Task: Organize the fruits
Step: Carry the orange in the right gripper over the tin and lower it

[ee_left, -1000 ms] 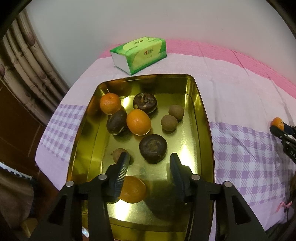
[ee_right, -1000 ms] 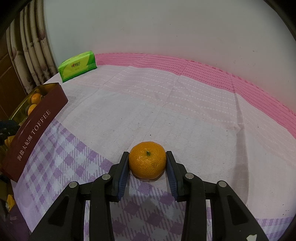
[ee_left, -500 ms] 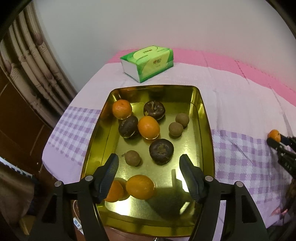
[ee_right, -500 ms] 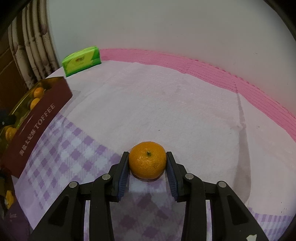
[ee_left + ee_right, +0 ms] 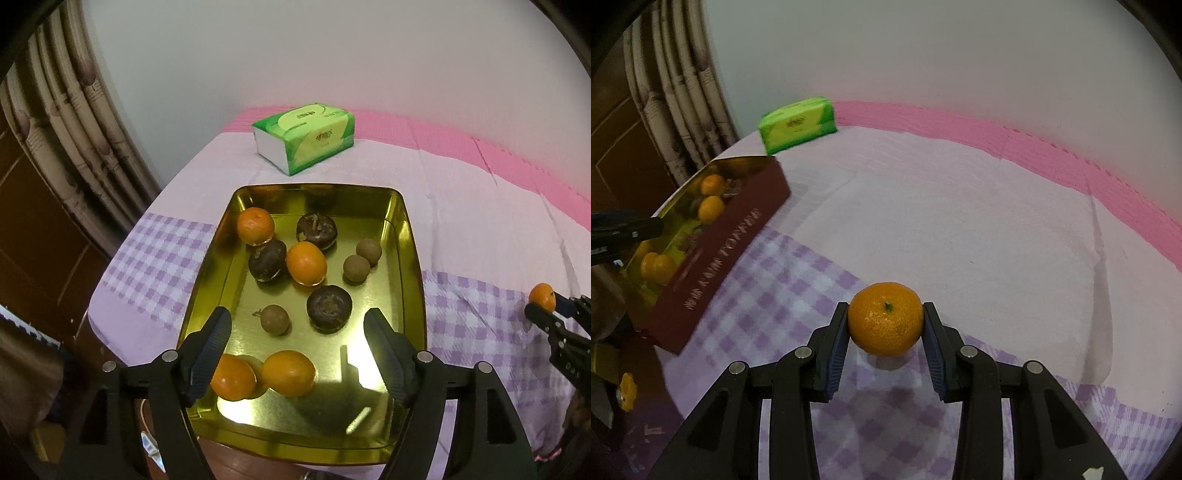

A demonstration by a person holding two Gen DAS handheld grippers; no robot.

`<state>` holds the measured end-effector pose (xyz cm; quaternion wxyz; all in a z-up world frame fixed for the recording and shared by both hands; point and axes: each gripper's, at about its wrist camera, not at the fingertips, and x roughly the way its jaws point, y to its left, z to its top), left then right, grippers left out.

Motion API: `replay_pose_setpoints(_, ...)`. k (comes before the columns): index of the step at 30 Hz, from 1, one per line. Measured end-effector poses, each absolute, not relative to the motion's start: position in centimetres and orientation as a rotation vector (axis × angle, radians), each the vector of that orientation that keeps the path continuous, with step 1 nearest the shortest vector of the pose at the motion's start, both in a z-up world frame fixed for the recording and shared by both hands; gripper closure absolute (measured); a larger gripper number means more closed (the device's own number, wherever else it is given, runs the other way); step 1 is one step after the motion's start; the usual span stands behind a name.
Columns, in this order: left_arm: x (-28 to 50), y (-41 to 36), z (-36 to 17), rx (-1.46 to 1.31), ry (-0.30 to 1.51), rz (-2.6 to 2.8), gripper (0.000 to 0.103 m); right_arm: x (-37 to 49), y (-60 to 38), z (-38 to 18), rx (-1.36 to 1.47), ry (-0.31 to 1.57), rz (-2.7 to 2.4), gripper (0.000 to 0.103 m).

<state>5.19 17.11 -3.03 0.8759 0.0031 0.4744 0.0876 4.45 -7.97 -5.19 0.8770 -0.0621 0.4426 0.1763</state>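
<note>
While the right gripper point(image 5: 885, 332) has its jaws closed on a mandarin point(image 5: 885, 318), pads pressing both flanks with the stem facing up, the fruit looks lifted just off the checked tablecloth point(image 5: 783, 280); a shadow sits under it. Grip is across the widest part, probably so it won't roll out.

Left gripper point(image 5: 297, 345) hangs over the near end of the gold tin tray point(image 5: 413, 258), jaws wide open, holding nothing. Likely parked there clear of the fruit so the right side can bring its piece in.

Tray sits at the left edge of the table, maroon outer wall lettered TOFFEE in the right wrist view. Inside: four mandarins, two at the near end touching point(image 5: 232, 377) point(image 5: 289, 373), one mid-tray point(image 5: 306, 263), one far left point(image 5: 255, 226). Three dark wrinkled fruits point(image 5: 329, 304) point(image 5: 267, 259) point(image 5: 317, 229), type unclear. Three small brown round ones, maybe longans point(image 5: 274, 319) point(image 5: 356, 268) point(image 5: 368, 251).

Held mandarin is well apart from the tray, out to the right. Judgement: last loose fruit, next step is carrying it left into the tray; free floor shows at the near right corner. Risk: clipping the tray wall on the way in.

Green tissue pack point(image 5: 303, 136) sits beyond the tray's far end, not involved.
</note>
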Motion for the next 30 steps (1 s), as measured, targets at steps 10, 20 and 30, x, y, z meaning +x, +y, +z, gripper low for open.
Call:
replay_pose_setpoints(10, 4.9, 19.2, -2.1, -0.021, 0.963, 0.244, 0.028, 2.8, -3.8, -2.0, -0.169, 0.876, 0.464, 0.068)
replay_pose_setpoints(20, 4.4, 22.8, -0.3, -0.012, 0.884, 0.376, 0.016, 1.7, 0.9, 0.5, -0.126, 0.871, 0.622, 0.068)
replay_pose_setpoints(30, 3.8, 25.3, 0.8, -0.020, 0.833, 0.458, 0.012, 1.3, 8.0, 0.9, -0.187, 0.876, 0.782, 0.067)
